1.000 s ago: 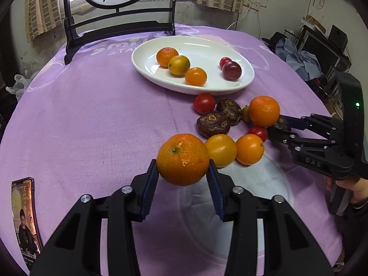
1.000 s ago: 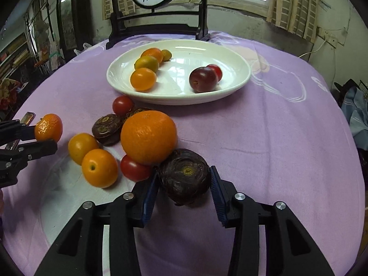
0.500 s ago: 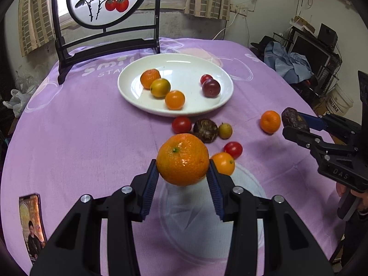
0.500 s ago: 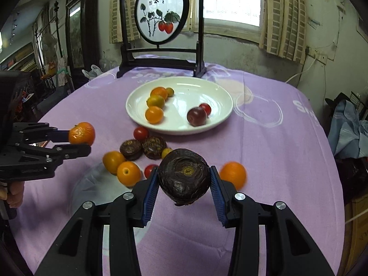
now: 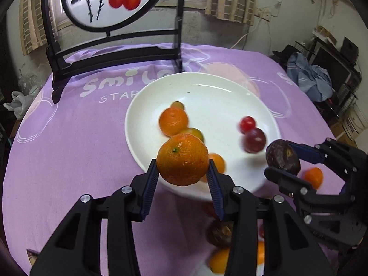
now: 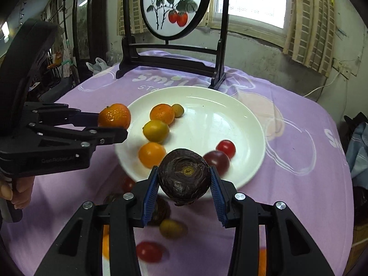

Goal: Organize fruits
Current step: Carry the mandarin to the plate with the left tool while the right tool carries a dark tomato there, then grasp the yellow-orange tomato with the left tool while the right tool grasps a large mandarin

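Note:
My left gripper (image 5: 182,176) is shut on an orange mandarin (image 5: 182,159), held in the air over the near left rim of the white plate (image 5: 207,87). My right gripper (image 6: 184,185) is shut on a dark brown passion fruit (image 6: 184,176), held above the plate's near edge (image 6: 248,179). The plate holds a mandarin (image 6: 162,113), a small green fruit (image 6: 178,110), a yellow fruit (image 6: 156,130), an orange fruit (image 6: 151,154), a red tomato (image 6: 225,148) and a dark plum (image 6: 217,161). Each gripper shows in the other's view: the left (image 6: 112,124), the right (image 5: 281,161).
Loose fruits lie on the purple tablecloth (image 6: 299,207) below the grippers: a red tomato (image 6: 149,251), a green-yellow fruit (image 6: 172,228), a dark fruit (image 5: 220,231), an orange one (image 5: 312,177). A black-framed round screen (image 6: 174,7) stands behind the plate.
Both grippers have moved forward with their fruits, from over the loose pile to the plate's near edge. The plate now looms much closer.

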The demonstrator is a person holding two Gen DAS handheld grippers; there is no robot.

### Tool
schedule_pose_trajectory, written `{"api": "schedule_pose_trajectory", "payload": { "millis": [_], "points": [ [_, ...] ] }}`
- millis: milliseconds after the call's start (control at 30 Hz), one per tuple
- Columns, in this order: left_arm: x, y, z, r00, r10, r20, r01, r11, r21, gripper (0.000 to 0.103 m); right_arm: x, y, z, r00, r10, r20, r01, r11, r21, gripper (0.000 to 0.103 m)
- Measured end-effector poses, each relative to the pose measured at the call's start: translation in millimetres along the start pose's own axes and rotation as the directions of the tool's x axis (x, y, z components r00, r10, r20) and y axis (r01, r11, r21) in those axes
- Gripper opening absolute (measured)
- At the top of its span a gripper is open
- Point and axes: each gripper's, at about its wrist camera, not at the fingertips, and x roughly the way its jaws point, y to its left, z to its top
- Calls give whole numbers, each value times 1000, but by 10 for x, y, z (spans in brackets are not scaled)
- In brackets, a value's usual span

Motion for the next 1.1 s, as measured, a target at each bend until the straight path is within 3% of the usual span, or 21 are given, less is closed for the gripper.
{"api": "schedule_pose_trajectory", "payload": {
  "millis": [200, 300, 333, 433, 600, 767, 1100],
  "points": [
    [419, 183, 123, 998, 18, -53, -20, 999, -36, 42, 429, -20, 165, 999, -12, -39, 12, 1000, -2, 44],
    [465, 211, 177, 999, 22, -30, -23, 999, -48, 43, 525, -27, 241, 999, -33, -25, 33, 999, -2, 47],
    [474, 225, 204, 999, 21, -31, -23, 998, -59, 43, 545, -37, 265, 999, -45, -23, 46, 999, 3, 54],
    [434, 238, 243, 1000, 1, -31, -4, 996, -90, 51, 514, -123, 312, 1000, -26, -6, 26, 998, 54, 55],
    [165, 141, 165, 1000, -19, 8, 20, 997, -77, 58, 268, -174, 211, 1000, -11, 16, 9, 997, 76, 57],
    [-86, 17, -75, 999, -38, 14, 39, 996, -76, 59, -34, -235, -1, 1000, -5, 25, 2, 995, 103, 59],
    [-619, -237, -605, 1000, 3, 25, -2, 1000, -5, 67, -675, -483, -502, 995, -99, 7, 98, 987, 130, 60]
  ]
}}
